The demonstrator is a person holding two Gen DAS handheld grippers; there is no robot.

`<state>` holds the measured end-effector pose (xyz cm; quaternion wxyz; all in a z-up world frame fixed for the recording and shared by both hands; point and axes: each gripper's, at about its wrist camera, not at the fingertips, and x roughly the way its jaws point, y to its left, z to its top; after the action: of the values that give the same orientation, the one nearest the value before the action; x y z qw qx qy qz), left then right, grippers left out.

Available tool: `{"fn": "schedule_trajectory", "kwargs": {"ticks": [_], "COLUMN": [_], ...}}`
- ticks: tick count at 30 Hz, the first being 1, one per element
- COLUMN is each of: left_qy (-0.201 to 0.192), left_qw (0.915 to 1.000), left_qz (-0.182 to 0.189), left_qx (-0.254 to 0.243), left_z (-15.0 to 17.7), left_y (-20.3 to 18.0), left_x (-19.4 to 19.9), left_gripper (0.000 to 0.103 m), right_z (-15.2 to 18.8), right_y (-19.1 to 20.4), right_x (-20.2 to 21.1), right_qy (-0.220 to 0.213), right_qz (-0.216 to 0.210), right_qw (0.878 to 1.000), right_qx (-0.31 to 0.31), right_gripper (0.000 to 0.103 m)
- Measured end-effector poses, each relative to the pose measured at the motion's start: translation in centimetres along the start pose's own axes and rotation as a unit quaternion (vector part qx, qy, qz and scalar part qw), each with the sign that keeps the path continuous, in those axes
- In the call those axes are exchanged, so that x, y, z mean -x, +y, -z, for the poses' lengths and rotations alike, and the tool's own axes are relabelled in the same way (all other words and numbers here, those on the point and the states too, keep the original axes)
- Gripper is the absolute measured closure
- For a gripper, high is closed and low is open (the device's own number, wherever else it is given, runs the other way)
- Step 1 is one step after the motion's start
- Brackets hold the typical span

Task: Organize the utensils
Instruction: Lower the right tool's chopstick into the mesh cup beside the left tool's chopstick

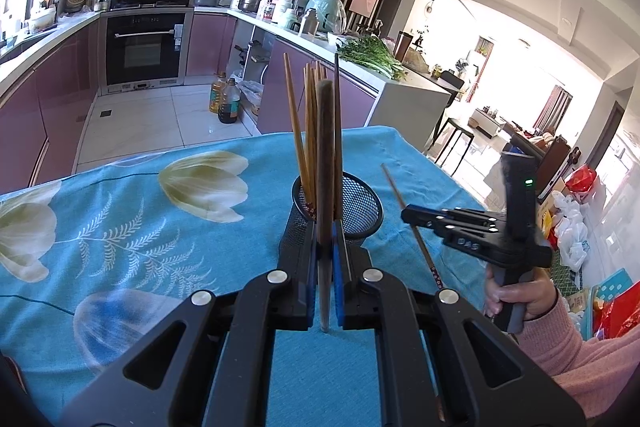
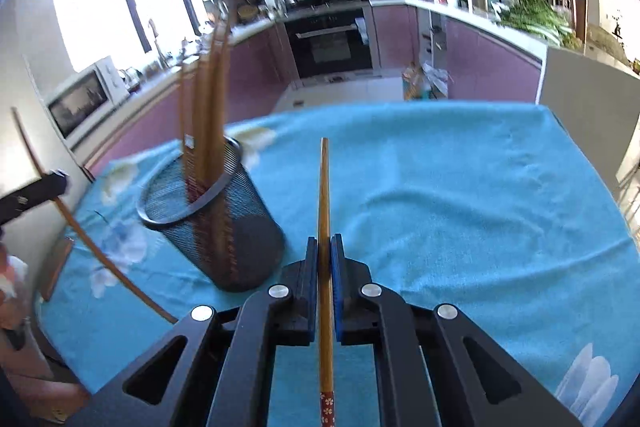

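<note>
One chopstick (image 2: 325, 227) is clamped in the right hand-held gripper (image 2: 325, 259) and another (image 1: 326, 187) in the left hand-held gripper (image 1: 326, 247) — both held clear of the surface (image 2: 460, 195) beside the holder (image 2: 212, 211), likely for dropping in with the rest.

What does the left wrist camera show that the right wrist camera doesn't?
Only the left wrist view shows the person's hand on the right gripper's handle and the left gripper shut on its chopstick. Only the right wrist view shows the microwave and the right gripper clamping its chopstick close up. Both show the mesh holder with chopsticks and the blue tablecloth.
</note>
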<state>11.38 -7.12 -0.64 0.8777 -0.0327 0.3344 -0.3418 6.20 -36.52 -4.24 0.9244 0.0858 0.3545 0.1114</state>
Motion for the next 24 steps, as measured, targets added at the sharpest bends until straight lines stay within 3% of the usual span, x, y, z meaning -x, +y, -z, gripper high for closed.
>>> {"fn": "schedule_trajectory", "kwargs": {"ticks": [9,24], "left_qy": [0.001,-0.008], "left_qw": [0.9999,0.9995], "left_qz": [-0.005,-0.021], "left_qx": [-0.015,-0.024], "left_z": [-0.1,-0.5], "left_y": [-1.1,-1.9], "left_x": [0.2,1.2], "left_gripper": [0.096,0.096], "right_z": [-1.4,-4.2], "right_y": [3.3,6.1], "right_x": [3.9,6.2], "right_qy": [-0.063,-0.101], "right_qz": [-0.06,-0.112], "right_qw": [0.996,0.987], "right_qx": [0.031,0.062], "right_gripper": [0.097,0.097]}}
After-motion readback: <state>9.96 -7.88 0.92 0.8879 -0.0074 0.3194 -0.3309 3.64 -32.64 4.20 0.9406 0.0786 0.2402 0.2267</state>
